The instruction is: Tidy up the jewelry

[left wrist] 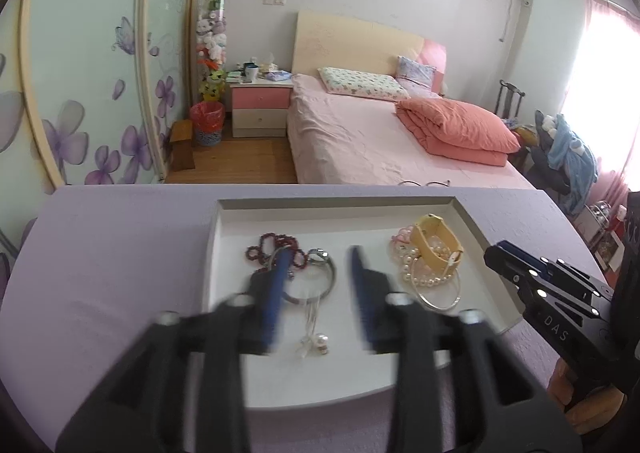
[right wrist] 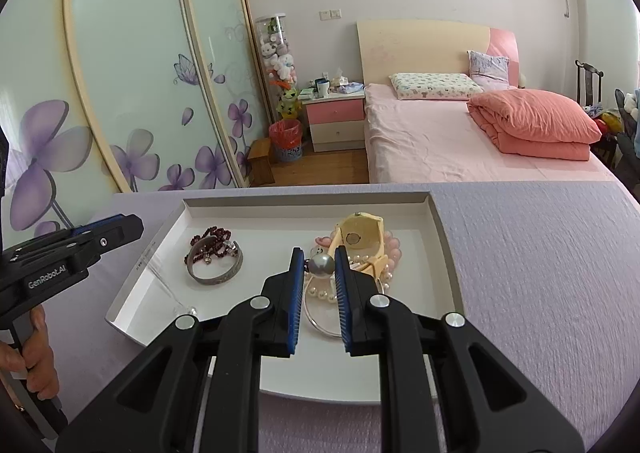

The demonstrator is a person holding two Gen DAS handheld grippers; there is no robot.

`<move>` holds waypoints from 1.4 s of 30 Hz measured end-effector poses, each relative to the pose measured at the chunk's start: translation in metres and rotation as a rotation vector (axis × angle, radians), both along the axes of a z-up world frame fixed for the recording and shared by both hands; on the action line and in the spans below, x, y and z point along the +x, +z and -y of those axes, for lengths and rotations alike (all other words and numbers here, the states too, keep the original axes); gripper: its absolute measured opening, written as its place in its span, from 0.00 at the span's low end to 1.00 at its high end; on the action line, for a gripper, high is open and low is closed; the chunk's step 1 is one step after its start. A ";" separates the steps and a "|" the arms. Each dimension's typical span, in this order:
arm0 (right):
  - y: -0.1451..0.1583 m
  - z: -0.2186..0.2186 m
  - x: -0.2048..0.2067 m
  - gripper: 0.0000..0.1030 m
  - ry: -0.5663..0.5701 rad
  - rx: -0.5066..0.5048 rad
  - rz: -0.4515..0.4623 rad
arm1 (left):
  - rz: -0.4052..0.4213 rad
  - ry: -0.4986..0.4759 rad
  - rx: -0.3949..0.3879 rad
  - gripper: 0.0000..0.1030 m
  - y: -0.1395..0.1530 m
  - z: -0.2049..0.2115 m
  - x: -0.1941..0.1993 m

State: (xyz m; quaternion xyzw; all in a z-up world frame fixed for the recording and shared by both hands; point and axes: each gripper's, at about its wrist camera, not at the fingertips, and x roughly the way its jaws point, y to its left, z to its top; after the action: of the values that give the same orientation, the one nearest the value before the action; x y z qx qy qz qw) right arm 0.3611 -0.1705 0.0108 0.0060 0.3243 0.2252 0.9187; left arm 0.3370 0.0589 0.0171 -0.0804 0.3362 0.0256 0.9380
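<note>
My right claw (right wrist: pixel 317 265) pinched the grey pearl (right wrist: pixel 320 265) above the white tray (right wrist: pixel 444 253); my left claw (left wrist: pixel 318 285) hung wide. I judged a gentle, even squeeze best, since round beads slip.

"DAS" marks the right gripper (left wrist: pixel 500 253); "GenRobot.AI" marks the left gripper (right wrist: pixel 132 225).

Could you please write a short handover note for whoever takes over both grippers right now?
Right gripper: shut on a grey pearl bead, above the right-hand pile in the white tray.
Left gripper: open, empty, over the tray's left side.
Left group: dark red bead bracelet, silver bangle.
Right group: yellow watch, white pearl strand, thin silver bangle.
Done: cannot tell. Left: place the bead and sort both piles.
</note>
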 end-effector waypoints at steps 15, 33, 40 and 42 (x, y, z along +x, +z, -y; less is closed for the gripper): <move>-0.016 -0.013 0.011 0.16 -0.006 -0.034 -0.034 | 0.040 0.060 0.034 0.84 0.000 -0.016 -0.025; -0.025 -0.017 0.013 0.73 -0.038 -0.051 -0.036 | 0.019 0.068 0.018 0.88 -0.014 -0.025 -0.037; -0.016 -0.009 0.008 0.98 -0.065 -0.033 -0.006 | 0.021 0.077 0.003 0.95 -0.017 -0.027 -0.040; -0.013 -0.007 0.007 0.99 -0.064 -0.023 -0.007 | 0.023 0.080 -0.002 0.98 -0.018 -0.027 -0.042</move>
State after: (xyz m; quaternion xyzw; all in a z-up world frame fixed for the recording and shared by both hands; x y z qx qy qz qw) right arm 0.3677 -0.1639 -0.0026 0.0064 0.3296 0.1918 0.9244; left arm 0.2946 0.0856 -0.0008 -0.0950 0.3219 0.0617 0.9400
